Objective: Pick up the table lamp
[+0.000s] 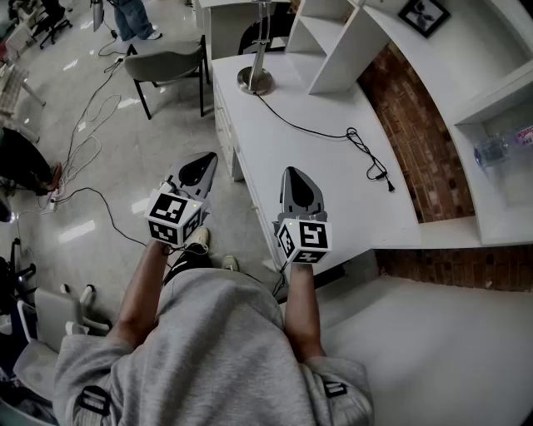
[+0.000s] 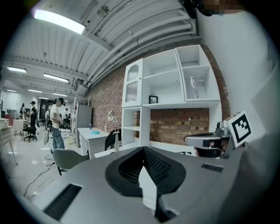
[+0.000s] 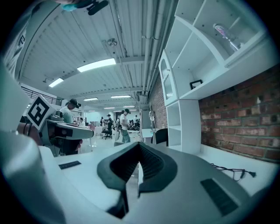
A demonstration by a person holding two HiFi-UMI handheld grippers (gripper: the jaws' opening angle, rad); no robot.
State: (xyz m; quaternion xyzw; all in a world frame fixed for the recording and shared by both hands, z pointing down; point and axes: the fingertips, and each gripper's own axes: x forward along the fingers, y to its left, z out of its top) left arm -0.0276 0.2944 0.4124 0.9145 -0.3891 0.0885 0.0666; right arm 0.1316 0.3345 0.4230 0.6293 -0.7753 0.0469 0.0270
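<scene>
The table lamp stands at the far end of the white desk (image 1: 333, 179): a round metal base (image 1: 255, 81) with a thin upright pole (image 1: 262, 37), its head cut off by the frame's top. Its black cord (image 1: 333, 133) trails across the desk to a loose plug (image 1: 389, 185). My left gripper (image 1: 206, 160) hovers over the floor left of the desk, shut and empty. My right gripper (image 1: 295, 172) hangs over the desk's near left edge, shut and empty. Both are well short of the lamp. In the left gripper view the lamp (image 2: 115, 133) is small and far beyond the shut gripper (image 2: 142, 149). The right gripper (image 3: 139, 145) shows the same.
White shelving (image 1: 346, 50) rises along the desk's right side against a brick wall (image 1: 416, 141); it holds a picture frame (image 1: 423, 14) and a plastic bottle (image 1: 500, 148). A grey chair (image 1: 166, 65) stands left of the desk. Cables (image 1: 87, 125) lie on the floor. People stand far off.
</scene>
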